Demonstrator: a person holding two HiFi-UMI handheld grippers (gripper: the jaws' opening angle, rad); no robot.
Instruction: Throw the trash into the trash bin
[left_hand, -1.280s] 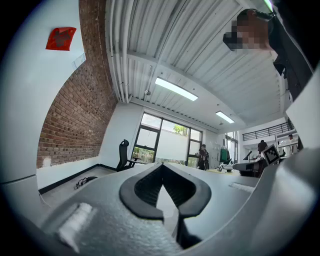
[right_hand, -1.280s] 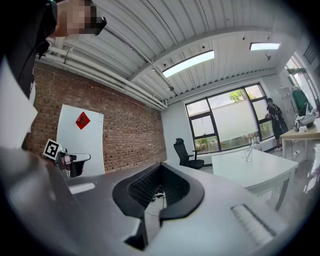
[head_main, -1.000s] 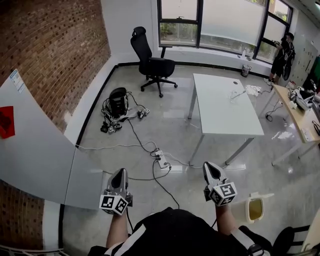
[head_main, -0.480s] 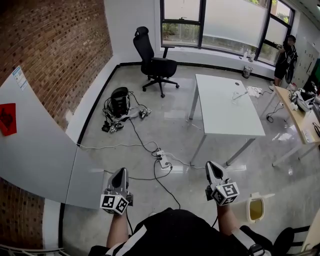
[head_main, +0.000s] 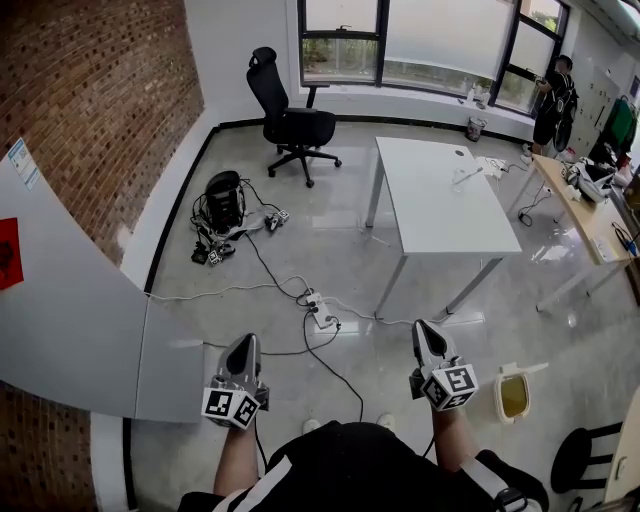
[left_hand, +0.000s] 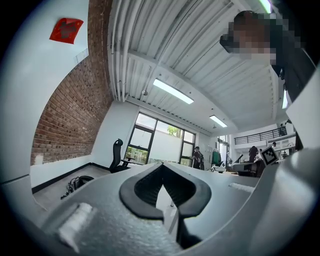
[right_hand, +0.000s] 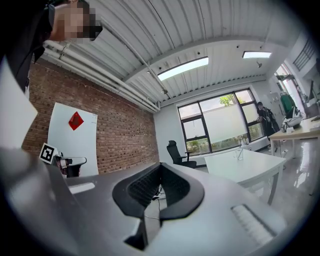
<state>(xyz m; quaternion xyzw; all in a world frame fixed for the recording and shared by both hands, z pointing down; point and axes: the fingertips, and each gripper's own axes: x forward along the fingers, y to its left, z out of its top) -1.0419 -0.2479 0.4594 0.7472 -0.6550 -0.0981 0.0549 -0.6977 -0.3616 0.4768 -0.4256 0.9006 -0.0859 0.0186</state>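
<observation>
We hold the left tool (head_main: 240, 346) and right tool (head_main: 426, 334) closed and empty; the loose cable (head_main: 333, 369) ahead could trip us.

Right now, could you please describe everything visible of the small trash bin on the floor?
The trash bin is small, with a white, plastic-looking body and a yellowish inside, perhaps a liner. Its mouth is open, and a white flap, probably a lid, sticks out at the far rim. It stands upright on the glossy grey floor, right of the right gripper and apart from it. Only the floor touches it; contents cannot be made out.
</observation>
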